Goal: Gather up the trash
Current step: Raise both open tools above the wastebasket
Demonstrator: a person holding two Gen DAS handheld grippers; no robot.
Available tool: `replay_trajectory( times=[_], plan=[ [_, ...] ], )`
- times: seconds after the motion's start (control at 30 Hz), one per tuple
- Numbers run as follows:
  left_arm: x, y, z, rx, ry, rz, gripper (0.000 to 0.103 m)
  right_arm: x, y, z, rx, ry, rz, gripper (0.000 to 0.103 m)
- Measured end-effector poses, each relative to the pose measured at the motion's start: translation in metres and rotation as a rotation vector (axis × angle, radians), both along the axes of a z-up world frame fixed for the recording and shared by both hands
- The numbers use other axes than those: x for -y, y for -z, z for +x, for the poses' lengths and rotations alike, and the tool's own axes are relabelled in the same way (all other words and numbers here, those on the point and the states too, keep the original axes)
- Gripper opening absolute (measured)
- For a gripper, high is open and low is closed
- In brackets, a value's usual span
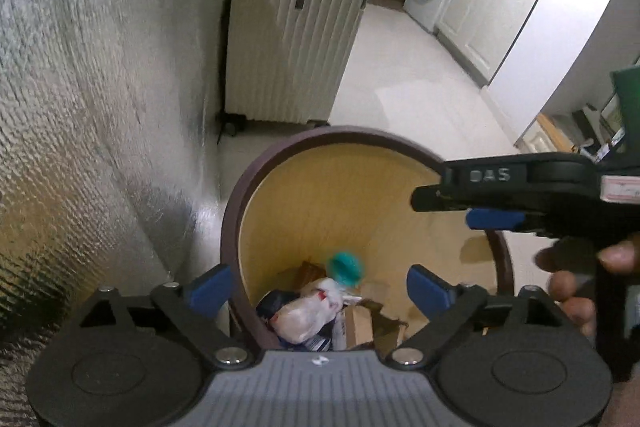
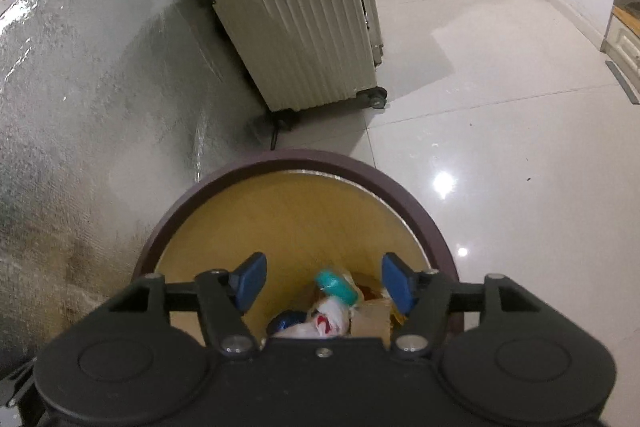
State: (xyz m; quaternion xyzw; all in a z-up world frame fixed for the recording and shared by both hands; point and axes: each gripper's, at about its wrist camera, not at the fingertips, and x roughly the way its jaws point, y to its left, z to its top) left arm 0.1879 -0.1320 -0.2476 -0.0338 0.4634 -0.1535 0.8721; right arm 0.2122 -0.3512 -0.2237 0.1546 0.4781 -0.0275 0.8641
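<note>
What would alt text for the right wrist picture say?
Open tongs hang over a round brown bin holding a teal lid, a white bag and cardboard. Behind stands a cream suitcase on shiny floor tiles.

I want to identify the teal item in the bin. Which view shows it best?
The right wrist view: the teal item looks sharp there, lying on the white bag inside the bin. In the left wrist view it is motion-blurred.
</note>
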Motion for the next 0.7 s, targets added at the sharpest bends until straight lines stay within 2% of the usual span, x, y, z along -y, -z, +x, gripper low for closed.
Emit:
replay_trajectory(
  times=[0.23, 0.5, 0.7],
  plan=[
    [0.004, 0.005, -0.001, -0.033, 0.013, 0.030, 0.103, -0.001, -0.006, -0.023, -0.026, -0.047, -0.028, 0.067],
    [0.003, 0.006, -0.006, -0.064, 0.008, 0.062, 0.103, -0.004, -0.015, -0.044, -0.022, -0.091, -0.045, 0.079],
    [0.003, -0.001, -0.014, -0.063, 0.018, 0.083, 0.103, -0.002, -0.023, -0.054, -0.003, -0.108, -0.084, 0.091]
  ],
)
